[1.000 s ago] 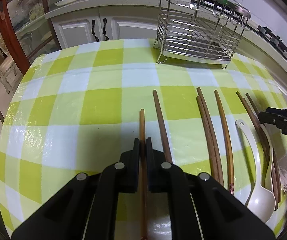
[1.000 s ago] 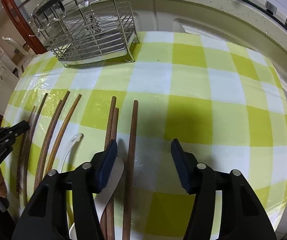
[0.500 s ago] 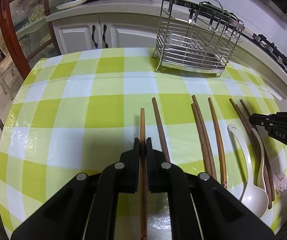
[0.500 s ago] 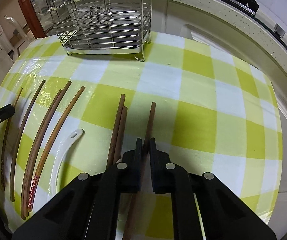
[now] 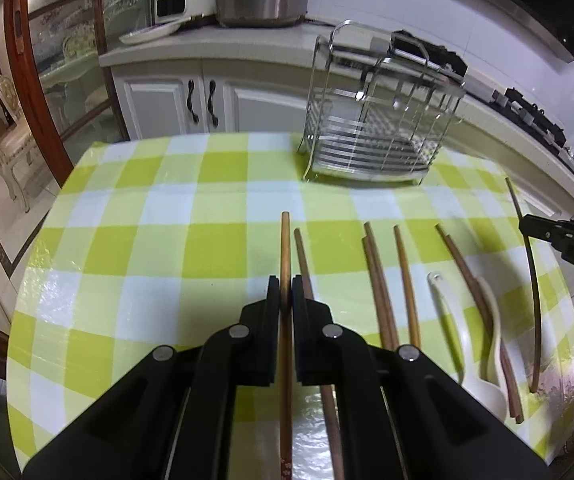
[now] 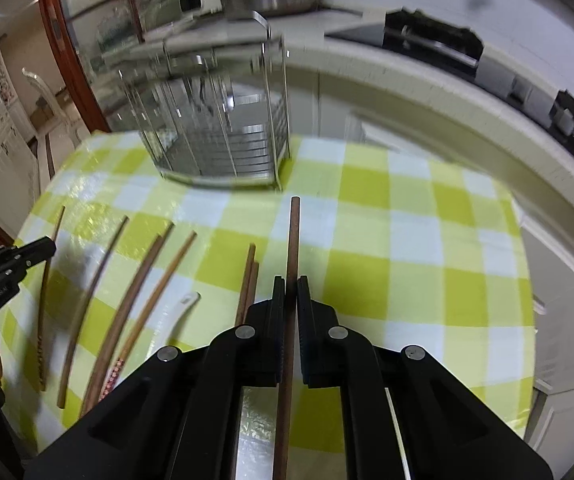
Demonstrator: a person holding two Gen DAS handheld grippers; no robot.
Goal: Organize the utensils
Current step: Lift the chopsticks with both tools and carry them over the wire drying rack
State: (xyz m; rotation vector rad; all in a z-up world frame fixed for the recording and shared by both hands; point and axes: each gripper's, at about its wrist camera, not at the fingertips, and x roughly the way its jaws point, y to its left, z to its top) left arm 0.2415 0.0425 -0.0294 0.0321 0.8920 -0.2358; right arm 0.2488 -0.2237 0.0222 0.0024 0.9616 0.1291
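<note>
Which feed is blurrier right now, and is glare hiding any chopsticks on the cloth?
Right wrist view: motion blur smears the wire rack and the chopsticks on the left; fisheye bends the counter edge. Left wrist view: sharper, rack only slightly soft. Glare patches on the tablecloth sit near the bottom edges in both views; no chopstick is hidden by them.

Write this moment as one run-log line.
left gripper: shut on light brown wooden chopstick | right gripper: shut on dark brown wooden chopstick
</note>
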